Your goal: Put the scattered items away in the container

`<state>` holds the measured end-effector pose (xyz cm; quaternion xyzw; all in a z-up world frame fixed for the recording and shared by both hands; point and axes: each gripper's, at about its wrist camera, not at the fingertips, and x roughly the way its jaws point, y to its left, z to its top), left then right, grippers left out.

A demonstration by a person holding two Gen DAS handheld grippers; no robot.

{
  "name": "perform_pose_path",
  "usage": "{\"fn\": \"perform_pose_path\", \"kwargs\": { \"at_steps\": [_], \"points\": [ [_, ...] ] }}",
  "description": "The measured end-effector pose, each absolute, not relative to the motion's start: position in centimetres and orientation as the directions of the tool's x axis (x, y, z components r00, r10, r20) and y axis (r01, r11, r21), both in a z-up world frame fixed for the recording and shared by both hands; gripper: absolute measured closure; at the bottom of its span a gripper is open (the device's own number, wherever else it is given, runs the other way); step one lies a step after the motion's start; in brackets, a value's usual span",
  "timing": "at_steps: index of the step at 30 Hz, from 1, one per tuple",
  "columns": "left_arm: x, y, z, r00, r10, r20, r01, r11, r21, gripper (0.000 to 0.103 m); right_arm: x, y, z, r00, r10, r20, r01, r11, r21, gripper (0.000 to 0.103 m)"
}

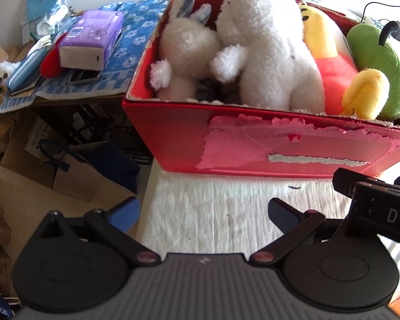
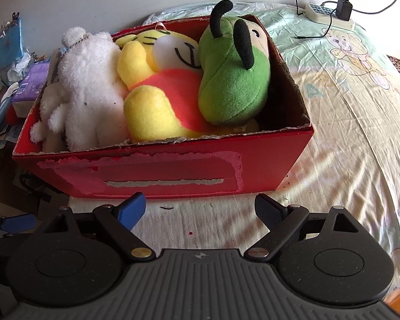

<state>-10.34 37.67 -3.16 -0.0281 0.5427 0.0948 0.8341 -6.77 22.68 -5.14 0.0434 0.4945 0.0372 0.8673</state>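
A red cardboard box [image 1: 253, 146] [image 2: 266, 165] with torn pink patches on its front stands on the bed. Inside lie a small white rabbit plush [image 1: 184, 61], a big white plush [image 1: 266, 53] [image 2: 90, 85], a yellow and red bear plush [image 2: 157, 90] [image 1: 333, 66] and a green plush [image 2: 234, 80] [image 1: 378, 64] with black ears. My left gripper [image 1: 204, 213] hangs open in front of the box's left end, nothing between its fingers. My right gripper [image 2: 200, 210] is open too, just short of the box front. Part of the right gripper's body [image 1: 381, 205] shows in the left wrist view.
A cluttered side table [image 1: 74, 90] left of the box carries a purple pack [image 1: 93, 40], a blue cloth and small items. Cardboard boxes and a paper bag [image 1: 74, 170] sit on the floor below. A power strip with charger [image 2: 333, 13] lies on the bedsheet [image 2: 360, 133] behind.
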Motion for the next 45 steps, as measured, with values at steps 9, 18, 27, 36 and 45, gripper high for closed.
{"fn": "perform_pose_path", "kwargs": {
  "at_steps": [9,18,27,36,45],
  "points": [
    [-10.5,37.0,-2.6,0.415,0.128,-0.901,-0.179,0.982,0.056,0.001,-7.3,22.0,-4.7,0.534,0.101,-0.839,-0.009,0.993,0.114,0.012],
    [-10.6,36.5,-2.1,0.44,0.135,-0.888,-0.172,0.983,0.064,0.001,-7.9,21.5,-4.1,0.586,0.09,-0.805,-0.01,0.995,0.104,0.012],
    [-11.4,36.3,0.2,0.543,0.176,-0.821,-0.2,0.977,0.077,0.001,-8.6,20.8,-2.5,0.658,0.091,-0.747,0.002,0.992,0.123,0.012],
    [-11.3,35.9,1.4,0.58,0.174,-0.795,-0.192,0.979,0.074,0.001,-9.4,20.9,-1.1,0.718,0.098,-0.689,-0.028,0.993,0.113,0.012],
    [-11.5,35.4,1.7,0.598,0.155,-0.786,-0.178,0.982,0.058,0.001,-9.8,20.3,-0.8,0.729,0.097,-0.677,-0.017,0.992,0.123,0.012]
  ]
}}
